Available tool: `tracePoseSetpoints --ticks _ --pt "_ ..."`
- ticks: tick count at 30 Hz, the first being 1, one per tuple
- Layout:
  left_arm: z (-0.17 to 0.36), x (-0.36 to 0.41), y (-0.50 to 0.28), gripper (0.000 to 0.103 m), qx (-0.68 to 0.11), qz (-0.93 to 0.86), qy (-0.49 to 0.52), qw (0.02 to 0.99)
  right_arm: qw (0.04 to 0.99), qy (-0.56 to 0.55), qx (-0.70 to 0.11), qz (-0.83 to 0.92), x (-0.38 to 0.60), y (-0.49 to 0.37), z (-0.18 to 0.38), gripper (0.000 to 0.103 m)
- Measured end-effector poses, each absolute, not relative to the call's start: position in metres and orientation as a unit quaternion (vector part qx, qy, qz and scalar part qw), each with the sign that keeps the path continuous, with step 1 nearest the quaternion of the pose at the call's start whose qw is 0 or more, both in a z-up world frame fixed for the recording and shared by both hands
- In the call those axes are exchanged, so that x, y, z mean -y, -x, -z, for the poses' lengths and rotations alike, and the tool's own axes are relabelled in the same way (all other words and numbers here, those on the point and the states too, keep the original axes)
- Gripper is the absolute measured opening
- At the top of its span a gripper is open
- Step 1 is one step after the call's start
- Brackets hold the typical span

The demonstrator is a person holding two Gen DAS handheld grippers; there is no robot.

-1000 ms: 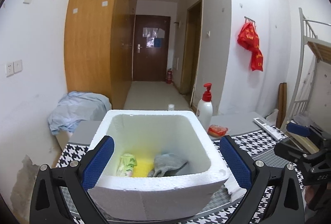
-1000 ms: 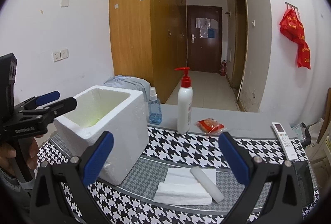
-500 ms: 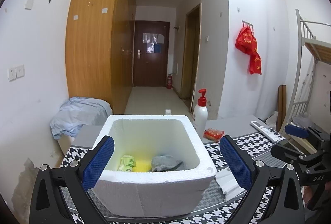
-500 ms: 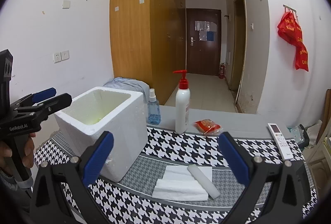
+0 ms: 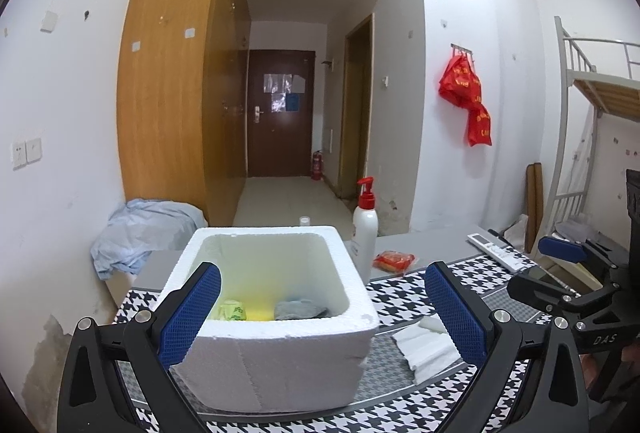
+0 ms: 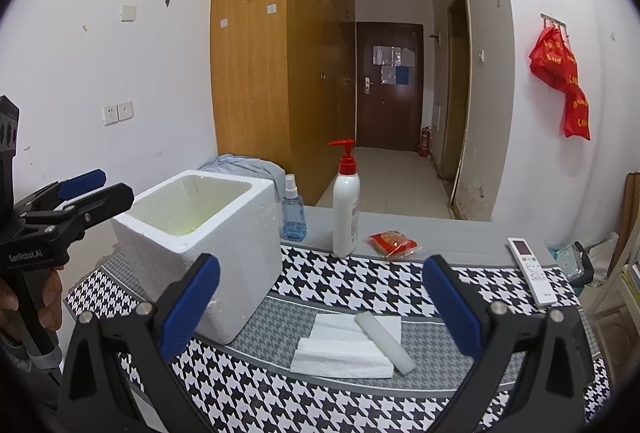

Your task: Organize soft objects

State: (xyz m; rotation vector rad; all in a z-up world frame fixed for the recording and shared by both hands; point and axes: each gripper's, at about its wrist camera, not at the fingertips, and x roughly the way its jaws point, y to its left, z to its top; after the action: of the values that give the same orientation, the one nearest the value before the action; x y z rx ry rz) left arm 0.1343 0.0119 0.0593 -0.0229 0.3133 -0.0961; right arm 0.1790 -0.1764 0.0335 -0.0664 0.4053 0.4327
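1. Nearest the lens, the left gripper [image 5: 322, 309] has its blue pads spread wide with nothing between them, hovering in front of the foam box [image 5: 276, 361] (the near wall sits right between the two fingers in the left wrist view).
2. The right gripper [image 6: 320, 307] is just as wide apart and empty, poised above the houndstooth table mat [image 6: 360, 277].
3. Straight ahead at 12 o'clock from the right gripper, a folded white cloth [image 6: 344, 351] lies flat on the mat, with a white foam roll [image 6: 385, 342] resting across its right end, touching it.
4. Inside the box: a green-printed packet [image 5: 231, 311] at 9 o'clock on the floor, a yellow item [image 5: 258, 309] beside it, and a grey sock [image 5: 298, 309] at 3 o'clock.
5. From the right wrist view, the box sits at 10 o'clock, with the left gripper off its left side.
6. Further back, a blue spray bottle [image 6: 294, 209] stands just behind the box, a red-capped pump bottle [image 6: 346, 209] beside it, then a red snack packet [image 6: 392, 242].
7. At 2 o'clock, a white remote [image 6: 532, 269] lies on the mat's edge.
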Motion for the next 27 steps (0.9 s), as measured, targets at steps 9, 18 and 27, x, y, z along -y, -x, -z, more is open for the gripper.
tracePoseSetpoints --ticks 9,18,27 --pt "-0.057 0.000 -0.122 0.102 -0.146 0.055 0.010 0.988 0.958 0.035 -0.191 -0.212 0.185 -0.166 -0.032 0.102" --pt "-0.047 0.009 -0.115 0.102 -0.153 0.069 0.014 0.986 0.961 0.030 -0.193 -0.197 0.199 -0.159 -0.026 0.102" --pt "-0.038 0.018 -0.108 0.102 -0.153 0.086 0.017 0.984 0.962 0.028 -0.197 -0.185 0.210 -0.152 -0.020 0.102"
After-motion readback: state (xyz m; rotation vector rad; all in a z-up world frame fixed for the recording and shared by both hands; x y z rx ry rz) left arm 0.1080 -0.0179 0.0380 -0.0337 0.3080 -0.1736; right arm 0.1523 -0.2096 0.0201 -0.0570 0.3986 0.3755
